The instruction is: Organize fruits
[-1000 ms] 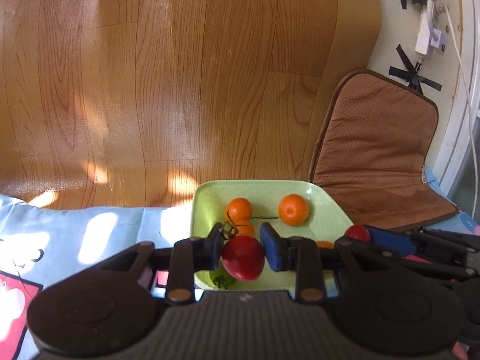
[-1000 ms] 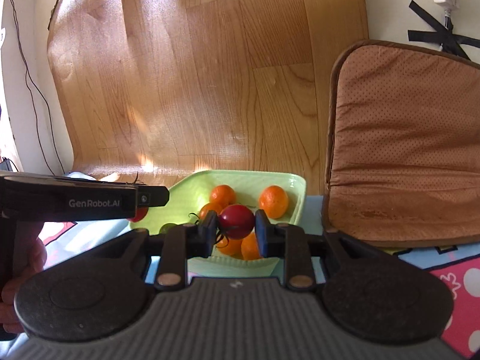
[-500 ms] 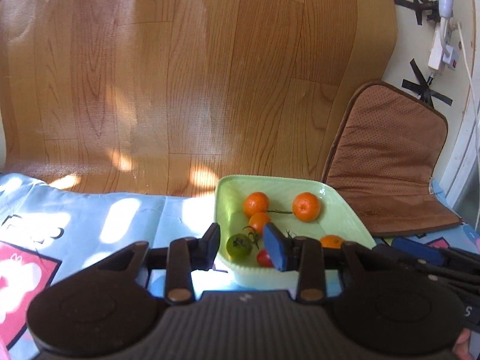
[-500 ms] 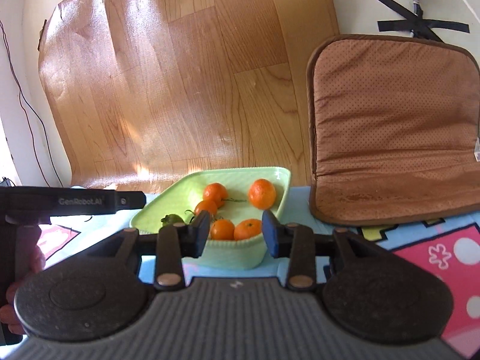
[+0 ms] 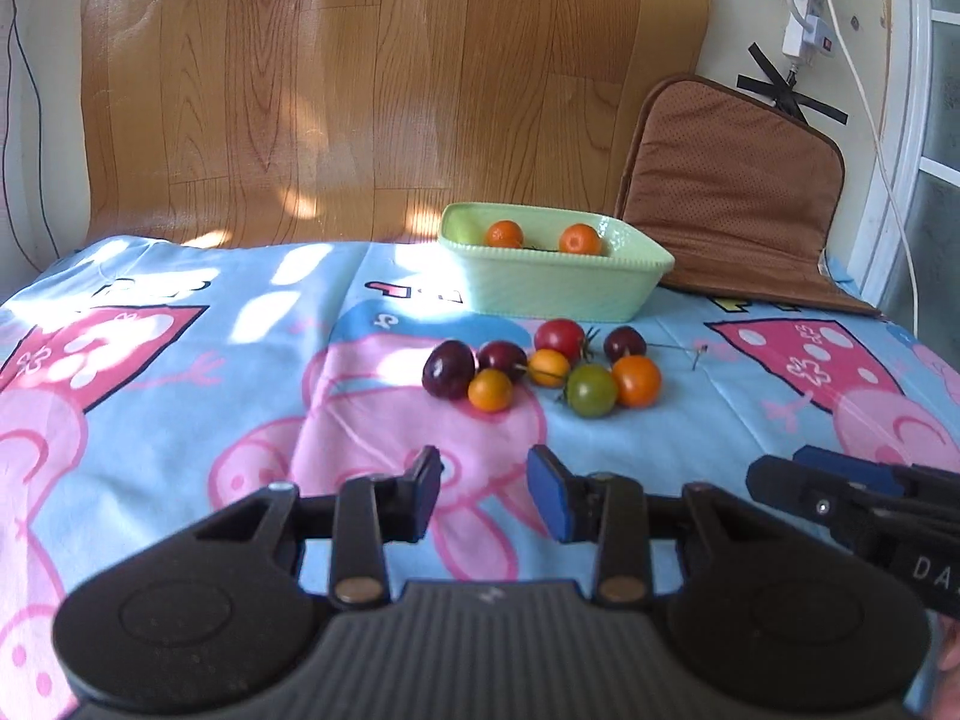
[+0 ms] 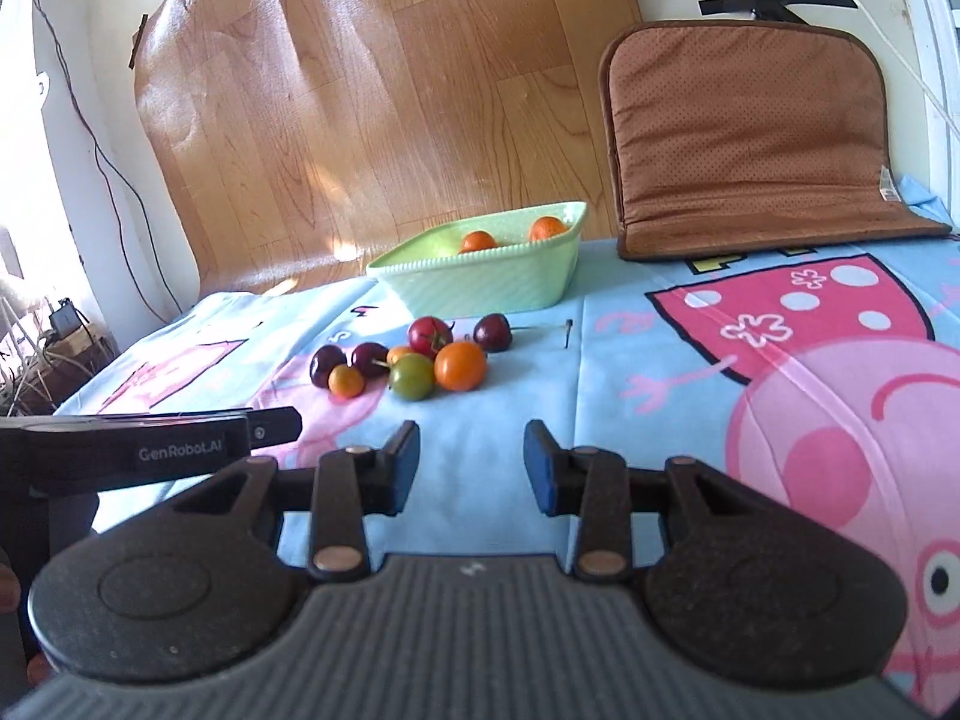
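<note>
Both my grippers hang back over the cartoon-print cloth (image 5: pixel 180 360), and neither carries anything: the left gripper (image 5: pixel 483 492) has its jaws standing apart with only cloth between them, and the right gripper (image 6: pixel 470 468) is the same, spread and empty, a touch wider. Ahead of me sits the loose cluster of fruit (image 5: pixel 543 369) on the cloth, just in front of the green dish (image 5: pixel 552 291), which shows two orange fruits above its rim. In the cluster I make out dark cherries (image 5: pixel 449 368) on the left, a red tomato (image 5: pixel 559 336) nearest the dish, a green tomato (image 5: pixel 591 390) and an orange tomato (image 5: pixel 636 381) touching it, with small orange ones tucked between. Here's my worry: they're packed shoulder to shoulder, so if I drive the jaws in around one, I'd likely nudge its neighbours and send round fruit rolling across the soft cloth, perhaps off the edge. The stems look tangled too, so lifting one might drag another along. Squeezing hard could bruise or split a tomato. And with both grippers aimed at the same small patch, they could bump each other, so I'd go for opposite ends of the cluster.
</note>
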`<control>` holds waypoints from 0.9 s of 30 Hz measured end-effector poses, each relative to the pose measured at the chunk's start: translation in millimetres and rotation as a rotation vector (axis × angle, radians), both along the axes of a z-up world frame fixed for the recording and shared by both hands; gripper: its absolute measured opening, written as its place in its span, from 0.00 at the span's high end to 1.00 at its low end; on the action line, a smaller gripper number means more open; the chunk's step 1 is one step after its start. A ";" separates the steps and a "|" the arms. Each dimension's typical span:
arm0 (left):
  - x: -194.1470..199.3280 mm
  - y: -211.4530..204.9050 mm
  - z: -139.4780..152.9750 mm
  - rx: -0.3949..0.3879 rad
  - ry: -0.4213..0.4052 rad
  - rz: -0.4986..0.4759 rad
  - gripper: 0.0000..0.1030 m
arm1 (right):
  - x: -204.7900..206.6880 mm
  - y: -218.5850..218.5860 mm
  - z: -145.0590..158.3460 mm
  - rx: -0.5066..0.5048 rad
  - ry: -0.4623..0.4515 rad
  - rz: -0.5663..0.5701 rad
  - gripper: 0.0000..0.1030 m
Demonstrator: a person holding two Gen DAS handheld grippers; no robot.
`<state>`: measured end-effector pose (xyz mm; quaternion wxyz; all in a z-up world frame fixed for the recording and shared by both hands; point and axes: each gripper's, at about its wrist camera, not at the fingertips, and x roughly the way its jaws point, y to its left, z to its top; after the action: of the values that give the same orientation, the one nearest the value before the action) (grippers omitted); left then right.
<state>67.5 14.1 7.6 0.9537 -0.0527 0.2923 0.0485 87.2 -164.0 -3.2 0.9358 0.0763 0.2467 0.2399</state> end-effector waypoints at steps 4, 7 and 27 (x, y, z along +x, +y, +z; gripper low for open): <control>-11.5 -3.8 -2.0 0.028 -0.019 0.021 0.68 | -10.9 -1.5 -0.6 -0.004 -0.034 -0.005 0.60; -16.6 -4.2 -2.7 0.040 -0.035 0.034 0.67 | -15.3 -4.0 -4.0 0.001 -0.044 -0.012 0.60; -24.9 -14.7 -1.9 0.100 -0.102 0.001 0.62 | -17.1 -9.9 -6.3 0.048 -0.048 0.018 0.58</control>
<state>42.6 -0.6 5.6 0.9687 -0.0078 0.2407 0.0608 70.0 -174.0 -9.5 0.9372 0.0906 0.2189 0.2560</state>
